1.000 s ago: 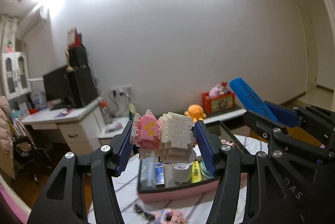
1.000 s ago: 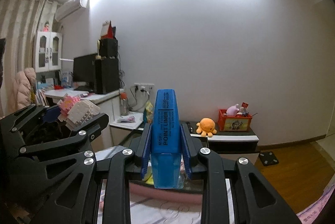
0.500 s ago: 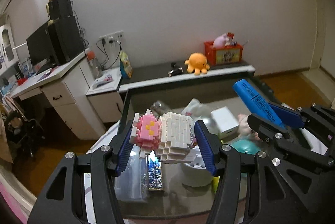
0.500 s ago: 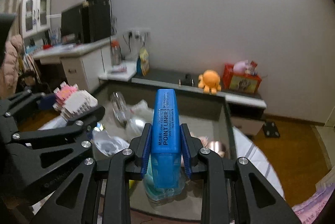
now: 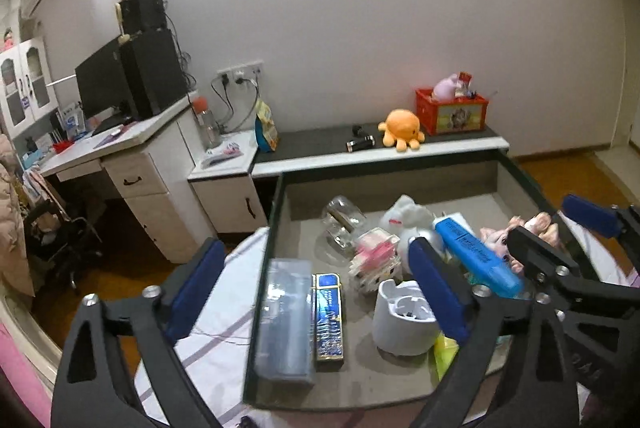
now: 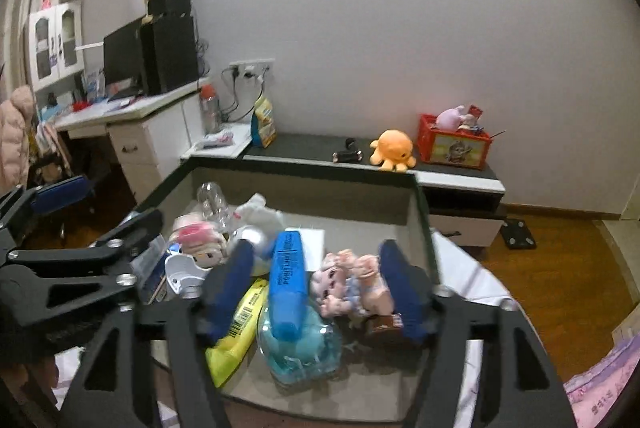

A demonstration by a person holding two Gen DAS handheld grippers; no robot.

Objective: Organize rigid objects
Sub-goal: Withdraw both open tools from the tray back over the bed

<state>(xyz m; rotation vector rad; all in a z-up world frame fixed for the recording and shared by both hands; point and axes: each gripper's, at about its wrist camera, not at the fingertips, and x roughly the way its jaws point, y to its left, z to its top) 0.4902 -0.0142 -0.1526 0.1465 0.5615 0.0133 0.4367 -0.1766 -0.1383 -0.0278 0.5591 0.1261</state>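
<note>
White wall behind; over the tray (image 5: 262,292) both our hand-held grippers, left (image 5: 316,288) and right (image 6: 316,288), are opening: block toy (image 5: 374,260) and blue highlighter (image 6: 287,276) lie loose.

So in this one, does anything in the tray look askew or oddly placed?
Yes. The blue highlighter lies tilted across the clear blue-tinted container between the opening right claw fingers, free of them. The pink-and-white brick figure looks toppled among the toys.

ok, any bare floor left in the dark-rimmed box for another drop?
Bare patches of the dark-rimmed box: the far strip along the back wall behind the clear glass jar, and the near edge in front of the white plastic cup. Crowded: middle and right, around the blue highlighter, small doll and yellow tube.
</note>
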